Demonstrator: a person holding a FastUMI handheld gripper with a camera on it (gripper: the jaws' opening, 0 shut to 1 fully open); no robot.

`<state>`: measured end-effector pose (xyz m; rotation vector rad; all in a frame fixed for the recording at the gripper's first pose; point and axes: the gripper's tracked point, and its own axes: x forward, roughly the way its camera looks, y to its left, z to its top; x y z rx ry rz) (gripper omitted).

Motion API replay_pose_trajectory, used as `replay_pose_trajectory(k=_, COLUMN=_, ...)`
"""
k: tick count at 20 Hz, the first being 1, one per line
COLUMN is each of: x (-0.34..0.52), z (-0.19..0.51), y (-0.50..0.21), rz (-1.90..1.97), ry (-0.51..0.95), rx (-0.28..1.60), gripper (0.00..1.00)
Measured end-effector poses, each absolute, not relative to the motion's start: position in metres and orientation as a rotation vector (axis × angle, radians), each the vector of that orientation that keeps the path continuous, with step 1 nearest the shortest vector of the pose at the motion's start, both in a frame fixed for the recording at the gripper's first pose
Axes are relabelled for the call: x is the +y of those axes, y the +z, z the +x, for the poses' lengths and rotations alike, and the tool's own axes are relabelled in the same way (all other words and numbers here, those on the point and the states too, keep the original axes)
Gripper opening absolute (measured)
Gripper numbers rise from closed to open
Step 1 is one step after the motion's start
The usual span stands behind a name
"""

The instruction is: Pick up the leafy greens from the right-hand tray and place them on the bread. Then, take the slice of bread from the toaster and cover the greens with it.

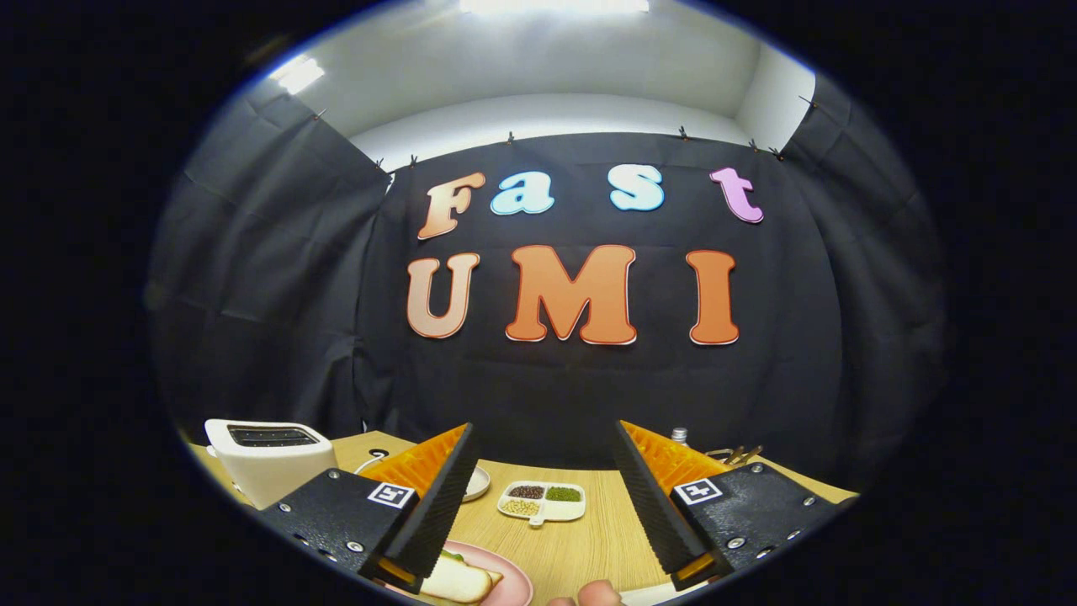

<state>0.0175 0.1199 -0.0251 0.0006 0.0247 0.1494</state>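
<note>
The gripper [543, 497] is held level above the wooden table [580, 547] with its fingers spread wide and nothing between them, a raised pose that seems meant to take in the whole layout. On the pink plate [509, 581] just under the left finger lies a slice of bread [458, 579] with a sliver of green peeping out at its far edge, its long axis running roughly across the fingers, so greens may already sit under it. The white toaster [269, 459] stands upright beyond the left finger, its slot dark with no slice seen standing out, and the small divided dish [543, 501] of grains lies between the fingers, farther on.
</note>
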Motion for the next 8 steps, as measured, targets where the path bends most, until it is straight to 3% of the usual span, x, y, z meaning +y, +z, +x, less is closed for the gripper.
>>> replay_pose_trajectory(k=8, x=0.135, z=0.016, y=-0.023, rz=-0.013, ry=0.184, rx=-0.014, gripper=0.96)
